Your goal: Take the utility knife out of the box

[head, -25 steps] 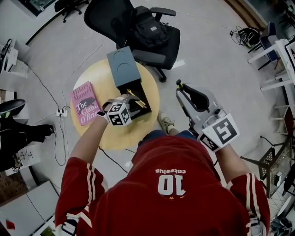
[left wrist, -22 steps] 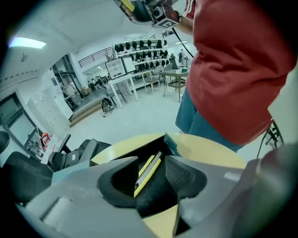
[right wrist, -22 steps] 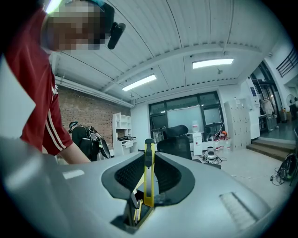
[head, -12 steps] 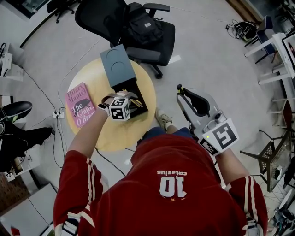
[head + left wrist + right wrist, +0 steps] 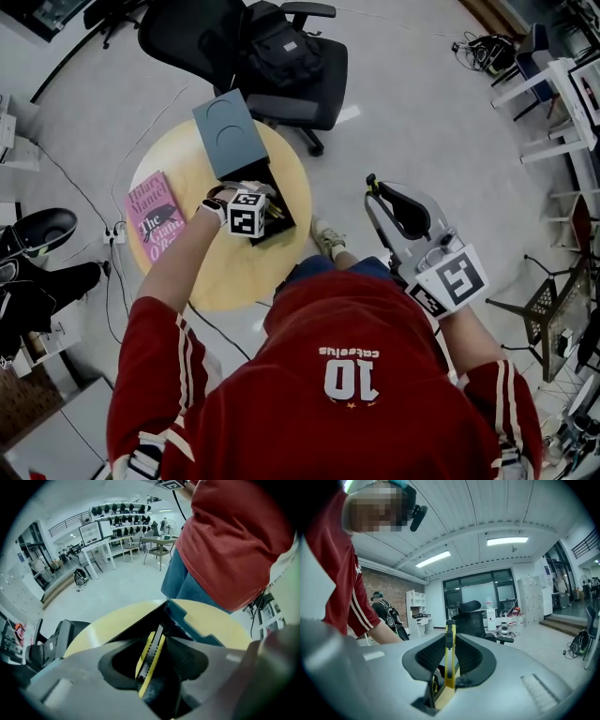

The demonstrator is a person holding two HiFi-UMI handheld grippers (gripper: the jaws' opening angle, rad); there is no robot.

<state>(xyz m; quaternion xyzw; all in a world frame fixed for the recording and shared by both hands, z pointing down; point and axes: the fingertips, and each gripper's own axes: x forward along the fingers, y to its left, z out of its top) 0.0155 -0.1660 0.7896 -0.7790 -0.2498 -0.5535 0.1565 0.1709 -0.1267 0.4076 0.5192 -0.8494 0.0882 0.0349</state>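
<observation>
Yellow along its sides, the utility knife (image 5: 149, 663) lay in the black hollow of the open box (image 5: 284, 202). The box's teal lid (image 5: 225, 136) was thrown back on the round wooden table (image 5: 234, 277). The left gripper (image 5: 158, 645) pointed steeply down into the box, its jaws apart on either side of the knife, and I could not see them pressing on it. Well off to the side, clear of the table, the right gripper (image 5: 450, 641) was held about level, its jaws closed narrowly on a second yellow knife (image 5: 450, 670) standing upright between them. A pink book (image 5: 152, 217) lay near the table's edge.
</observation>
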